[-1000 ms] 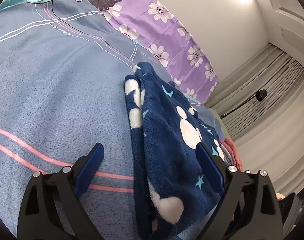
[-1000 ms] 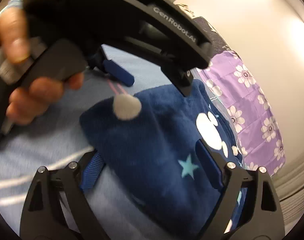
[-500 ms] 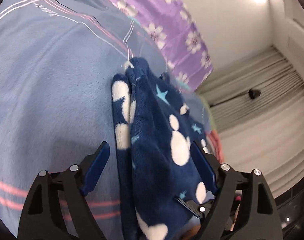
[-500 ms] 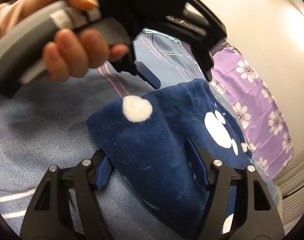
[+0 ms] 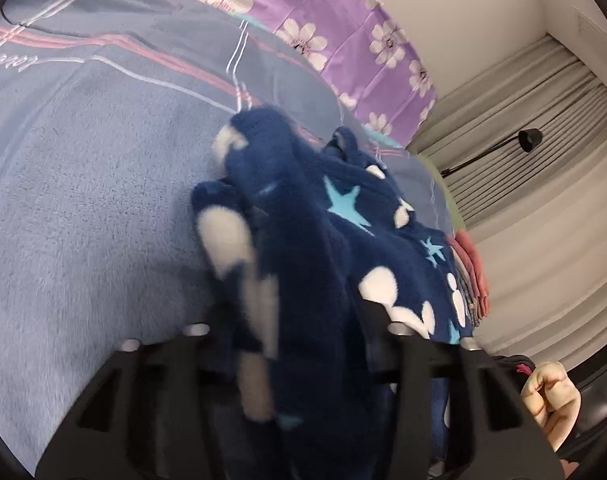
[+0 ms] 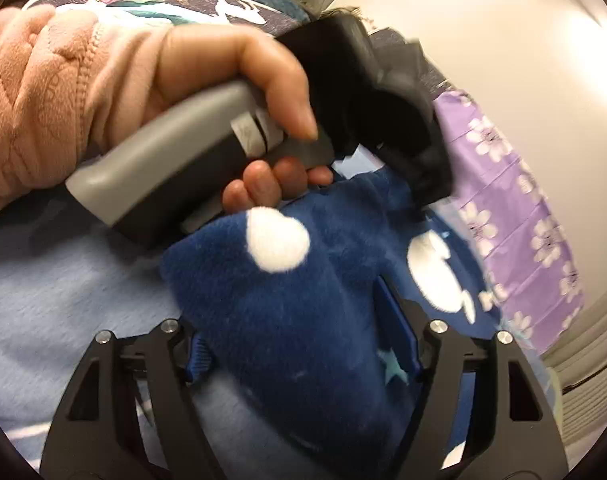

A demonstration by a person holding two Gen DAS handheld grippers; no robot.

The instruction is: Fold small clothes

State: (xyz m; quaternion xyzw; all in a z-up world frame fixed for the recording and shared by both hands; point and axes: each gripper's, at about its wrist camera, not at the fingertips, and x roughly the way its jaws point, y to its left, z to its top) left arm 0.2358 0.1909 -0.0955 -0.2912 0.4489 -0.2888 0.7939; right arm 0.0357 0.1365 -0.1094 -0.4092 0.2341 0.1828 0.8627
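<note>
Between the fingers of both claws lies the navy fleece garment (image 5: pixel 303 264), a small piece with white blobs and pale blue stars, resting on the blue bedspread (image 5: pixel 83 220) of the bed. A second ago each claw stood wide, with the fleece loosely inside its span. Now both are closing. The left claw (image 5: pixel 295 344) has slid along the garment's folded edge, and thick fleece bunches up between its fingers and hides the pads, so a firm pinch cannot be confirmed, though the cloth looks gathered and lifted there. The right claw (image 6: pixel 303 344) has barely moved; its blue pads (image 6: pixel 395 320) have drawn in against a fat fold of the same garment, one pad on either side. From the right wrist view, the person's left hand (image 6: pixel 239 92), in a peach sleeve (image 6: pixel 43 80), grips the other tool just beyond that fold. Beyond the garment, a purple flowered pillow (image 5: pixel 343 40) sits against the wall.

Judging by this, the grasp for the next fold is nearly set: two holds on one edge, ready to carry it over.
</note>
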